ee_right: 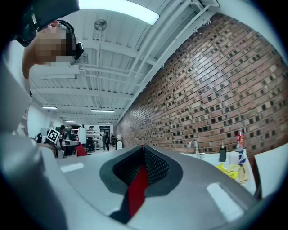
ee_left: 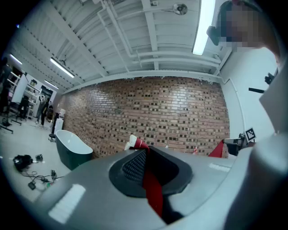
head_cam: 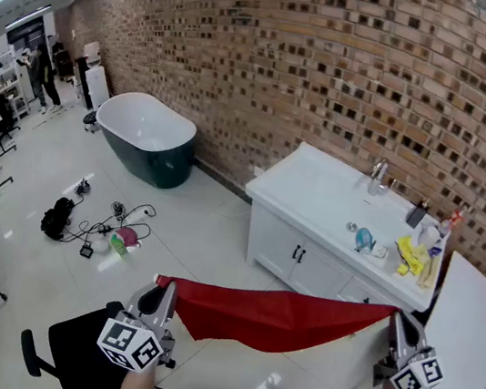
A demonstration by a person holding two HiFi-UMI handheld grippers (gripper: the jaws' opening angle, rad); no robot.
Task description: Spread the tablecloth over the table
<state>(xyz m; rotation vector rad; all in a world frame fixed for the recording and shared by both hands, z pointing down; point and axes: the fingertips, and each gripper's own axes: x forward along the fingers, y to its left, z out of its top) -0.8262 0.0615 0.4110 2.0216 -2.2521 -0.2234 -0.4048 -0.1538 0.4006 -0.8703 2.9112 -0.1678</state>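
Note:
A red tablecloth [head_cam: 277,319] hangs stretched in the air between my two grippers, sagging a little in the middle. My left gripper [head_cam: 163,296] is shut on its left corner, and in the left gripper view a red strip of cloth [ee_left: 152,184] runs between the closed jaws of that gripper [ee_left: 140,147]. My right gripper [head_cam: 398,328] is shut on the right corner. In the right gripper view the cloth [ee_right: 137,184] is pinched the same way in that gripper [ee_right: 143,148]. Both grippers point level. A white table top [head_cam: 464,332] stands at the right edge.
A white vanity counter [head_cam: 316,197] with a tap and bottles stands against the brick wall ahead. A dark green bathtub [head_cam: 147,136] sits at the left. Cables and small items [head_cam: 94,229] lie on the white floor. A black chair [head_cam: 60,348] is near my left arm.

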